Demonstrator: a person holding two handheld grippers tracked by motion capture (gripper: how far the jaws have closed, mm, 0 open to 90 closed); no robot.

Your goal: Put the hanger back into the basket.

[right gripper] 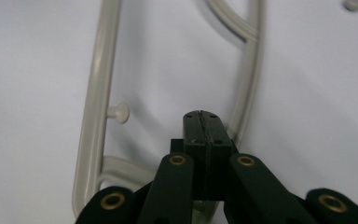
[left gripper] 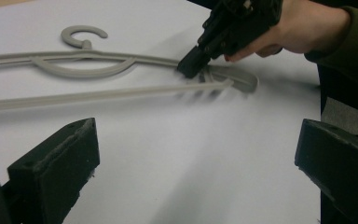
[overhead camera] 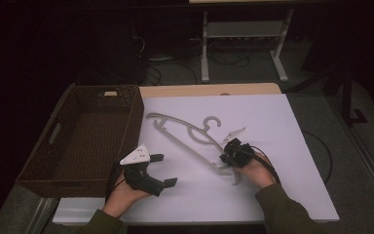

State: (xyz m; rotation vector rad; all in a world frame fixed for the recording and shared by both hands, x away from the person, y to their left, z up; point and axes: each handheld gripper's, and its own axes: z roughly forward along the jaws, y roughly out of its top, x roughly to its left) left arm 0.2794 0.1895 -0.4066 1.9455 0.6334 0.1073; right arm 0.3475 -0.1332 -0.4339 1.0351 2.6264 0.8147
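A grey plastic hanger (overhead camera: 190,136) lies flat on the white sheet, its hook toward the far side. My right gripper (overhead camera: 224,158) points down at the hanger's near end. In the right gripper view its jaws are pressed together with nothing between them, and the tip (right gripper: 201,116) rests on the sheet between the hanger's two bars (right gripper: 95,93). The left gripper view shows that same black tip (left gripper: 189,65) against the hanger (left gripper: 98,70). My left gripper (overhead camera: 164,169) hovers to the left of the hanger, open and holding nothing (left gripper: 196,140).
A dark brown wicker basket (overhead camera: 131,117) stands at the table's left edge, close to my left hand. The white sheet (overhead camera: 272,122) covers most of the table. Cables trail from both grippers. A table frame and more cables sit on the floor beyond.
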